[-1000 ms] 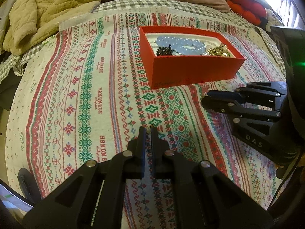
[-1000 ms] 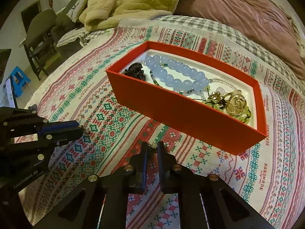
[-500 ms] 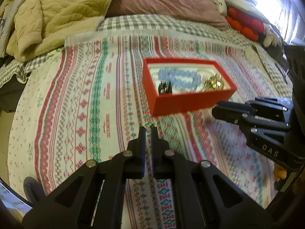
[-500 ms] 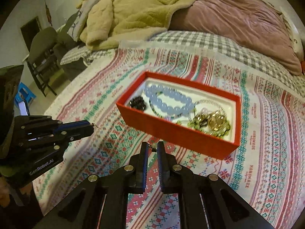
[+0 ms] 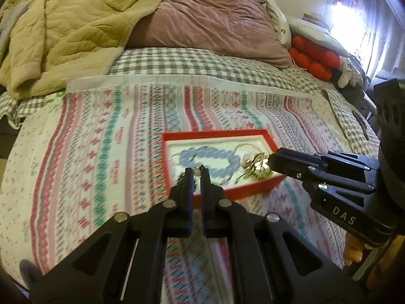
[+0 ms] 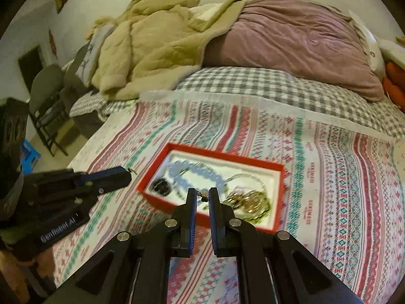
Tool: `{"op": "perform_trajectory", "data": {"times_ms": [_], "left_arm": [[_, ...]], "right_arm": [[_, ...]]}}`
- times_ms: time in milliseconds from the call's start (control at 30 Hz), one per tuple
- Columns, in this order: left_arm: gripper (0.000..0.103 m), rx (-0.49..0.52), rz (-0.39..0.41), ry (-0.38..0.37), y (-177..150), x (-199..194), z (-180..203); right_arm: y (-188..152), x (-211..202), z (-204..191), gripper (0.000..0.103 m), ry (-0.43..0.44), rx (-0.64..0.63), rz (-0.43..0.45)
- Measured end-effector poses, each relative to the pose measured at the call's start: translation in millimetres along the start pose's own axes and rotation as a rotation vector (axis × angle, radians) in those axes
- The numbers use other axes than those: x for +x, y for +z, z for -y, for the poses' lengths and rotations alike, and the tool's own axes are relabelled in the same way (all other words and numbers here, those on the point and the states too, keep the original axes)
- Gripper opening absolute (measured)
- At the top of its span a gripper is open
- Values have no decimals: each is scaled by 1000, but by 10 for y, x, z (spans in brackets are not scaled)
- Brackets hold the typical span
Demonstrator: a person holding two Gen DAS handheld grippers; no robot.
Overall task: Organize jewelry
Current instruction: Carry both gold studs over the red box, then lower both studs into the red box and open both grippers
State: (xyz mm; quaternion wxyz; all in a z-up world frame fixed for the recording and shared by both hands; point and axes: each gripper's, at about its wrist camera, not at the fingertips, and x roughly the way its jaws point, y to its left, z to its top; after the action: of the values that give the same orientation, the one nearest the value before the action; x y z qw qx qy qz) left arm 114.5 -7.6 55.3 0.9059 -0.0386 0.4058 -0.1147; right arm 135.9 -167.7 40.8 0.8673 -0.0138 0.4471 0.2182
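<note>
One red rectangular cardboard box [image 6: 210, 217] w/ white lining sits on the patterned bedspread [image 6: 329, 177], holding approx. three pieces: one pale-blue bead bracelet [image 6: 195, 174], one gold-tone cluster [image 6: 250, 202], one dark piece [image 6: 160, 186]. Two black grippers, left [image 5: 197, 171] & right [image 6: 202, 192], each clenched on a tiny metal bit.

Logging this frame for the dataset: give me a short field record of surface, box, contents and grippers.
surface: patterned blanket on a bed
box: red box, open, lying on the blanket
contents: blue bead bracelet, gold pieces, dark piece
left gripper: shut, something small pinched at its tips
right gripper: shut, a small piece at its tips
background: beige quilt, mauve duvet
</note>
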Motion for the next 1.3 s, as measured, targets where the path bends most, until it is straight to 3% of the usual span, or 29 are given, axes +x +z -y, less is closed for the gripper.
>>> {"op": "perform_trajectory", "data": {"times_ms": [467,567,700,1100,1300], "left_arm": [[6,-58,-20,-65,156,507,123],[7,-63,-22,-58,164,537,136],[21,-80,-11,-50,195,493,109],[28,-53,-18,28,161,346,4],[32,-41,-39,47,118,335,-12]], "right_arm": [[69,197,377,10,-12,128,-34],[62,239,404,10,-15,133,-44],[69,275,456,10,-14,150,-51],[174,405,457,10,-5,166,-55],[197,360,577,16,3,218,-58]]}}
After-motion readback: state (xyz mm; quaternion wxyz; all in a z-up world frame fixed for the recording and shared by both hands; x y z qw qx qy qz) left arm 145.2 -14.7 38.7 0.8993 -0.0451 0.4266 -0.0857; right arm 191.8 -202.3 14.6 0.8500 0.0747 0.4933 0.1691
